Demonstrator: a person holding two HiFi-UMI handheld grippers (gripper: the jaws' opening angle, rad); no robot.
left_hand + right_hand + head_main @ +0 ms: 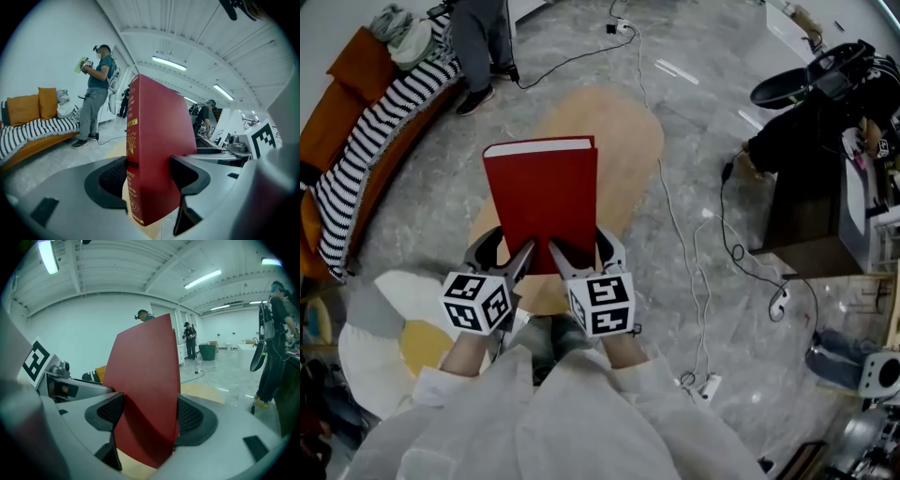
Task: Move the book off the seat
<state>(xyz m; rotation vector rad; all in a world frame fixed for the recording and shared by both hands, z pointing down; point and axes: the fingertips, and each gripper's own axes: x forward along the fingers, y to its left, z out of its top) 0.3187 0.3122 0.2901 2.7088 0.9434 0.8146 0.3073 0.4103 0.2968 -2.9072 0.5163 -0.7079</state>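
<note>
Marble floor [694,112], orange sofa [352,70]; red book [546,202] over tan seat [623,131].

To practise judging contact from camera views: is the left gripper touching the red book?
Touching. In the left gripper view, the jaws of the left gripper press against both sides of the red book.

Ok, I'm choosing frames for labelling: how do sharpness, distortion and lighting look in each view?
Head view: evenly lit, red book sharp, room edges bowed by the wide lens. Left gripper view: strong fisheye, dark corners, left claw near the lens slightly soft. Right gripper view: same fisheye and dark corners, right claw soft too, ceiling lights blown out.
</note>
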